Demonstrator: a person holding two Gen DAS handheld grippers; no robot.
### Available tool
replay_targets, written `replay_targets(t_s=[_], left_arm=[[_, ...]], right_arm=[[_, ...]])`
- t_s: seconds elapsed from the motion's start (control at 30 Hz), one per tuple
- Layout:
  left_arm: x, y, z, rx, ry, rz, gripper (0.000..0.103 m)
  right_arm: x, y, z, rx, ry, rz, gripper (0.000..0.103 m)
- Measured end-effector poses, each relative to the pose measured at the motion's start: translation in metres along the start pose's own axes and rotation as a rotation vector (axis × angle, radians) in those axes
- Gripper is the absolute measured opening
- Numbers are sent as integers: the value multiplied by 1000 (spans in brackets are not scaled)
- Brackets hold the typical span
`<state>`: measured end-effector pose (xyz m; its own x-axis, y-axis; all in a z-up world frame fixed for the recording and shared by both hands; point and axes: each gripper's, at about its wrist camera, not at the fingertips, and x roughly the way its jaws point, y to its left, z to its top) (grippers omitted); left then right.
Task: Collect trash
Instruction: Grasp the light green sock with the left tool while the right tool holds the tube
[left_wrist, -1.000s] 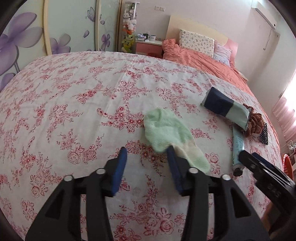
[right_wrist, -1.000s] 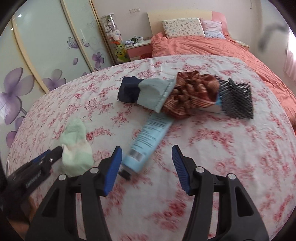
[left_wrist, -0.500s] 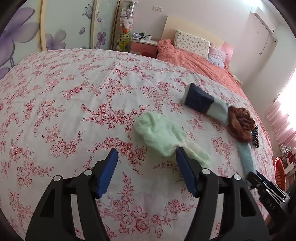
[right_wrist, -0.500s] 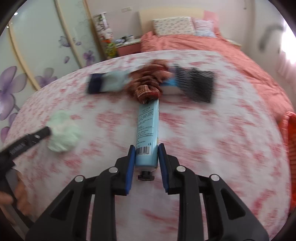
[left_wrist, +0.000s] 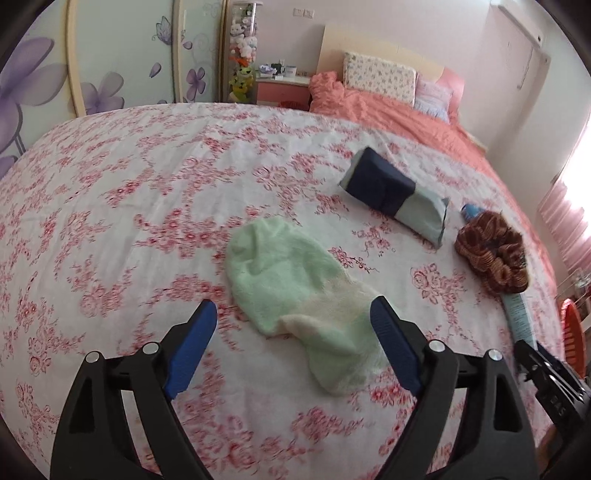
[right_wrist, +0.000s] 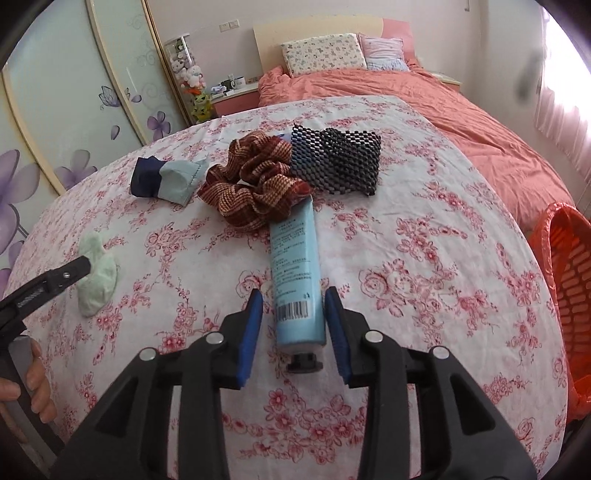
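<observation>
Your right gripper (right_wrist: 294, 317) sits low over the floral sheet (right_wrist: 424, 258), its blue fingers (right_wrist: 250, 332) parted on either side of the light blue tube (right_wrist: 295, 269). The right finger lies against the tube's side and the left finger stands just clear of it, so you cannot tell whether the tube is actually pinched. The tube lies flat, its black cap (right_wrist: 304, 363) nearest you between the finger bases and its barcode end just beyond; its far end runs under the brown plaid scrunchie (right_wrist: 255, 188).

Just right of the scrunchie, and touching it, lies the black mesh piece (right_wrist: 336, 164). To the scrunchie's left lies the navy and pale blue packet (right_wrist: 164, 181), near it but apart. At the far right edge stands an orange basket (right_wrist: 569, 280), beside the bed.

Your left gripper (left_wrist: 291, 330) has its fingers (left_wrist: 190, 343) spread wide. Between them, and reaching beyond the tips, lies the pale green sock (left_wrist: 299, 280), flat on the sheet; its near end passes close to the right finger. In the left wrist view the packet (left_wrist: 395, 197) lies farther off to the right, with the scrunchie (left_wrist: 491, 254) beyond it and the tube (left_wrist: 519, 317) showing near the right edge. The left gripper also appears at the left edge of the right wrist view, over the sock (right_wrist: 98, 277).
</observation>
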<state>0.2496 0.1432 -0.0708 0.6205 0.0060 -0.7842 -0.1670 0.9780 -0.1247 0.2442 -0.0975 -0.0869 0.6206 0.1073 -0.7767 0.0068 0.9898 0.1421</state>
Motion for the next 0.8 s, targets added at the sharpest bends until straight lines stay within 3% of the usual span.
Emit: replay_targets(t_s=[0.03, 0.1, 0.2, 0.27, 0.47, 0.53, 0.63, 0.8], left_arm=[[4, -4, 0, 6, 8, 15, 84], [9, -8, 0, 9, 12, 37, 84], [8, -17, -3, 44, -11, 46, 66], [6, -23, -7, 86, -23, 25, 47], [-1, -32, -14, 121, -17, -95, 26], [-5, -37, -19, 147, -7, -162, 23], [-10, -45, -27, 193, -18, -144, 24], [-6, -42, -25, 144, -9, -116, 43]], right_arm=[[0, 1, 0, -7, -3, -9, 27], [1, 2, 0, -24, -8, -24, 27], [-3, -5, -3, -14, -8, -34, 27], [-7, -12, -5, 2, -10, -48, 27], [-16, -35, -12, 58, -18, -107, 27], [-16, -42, -12, 79, -16, -95, 27], [-15, -45, -10, 79, -10, -81, 27], [-10, -43, -6, 89, -11, -75, 32]])
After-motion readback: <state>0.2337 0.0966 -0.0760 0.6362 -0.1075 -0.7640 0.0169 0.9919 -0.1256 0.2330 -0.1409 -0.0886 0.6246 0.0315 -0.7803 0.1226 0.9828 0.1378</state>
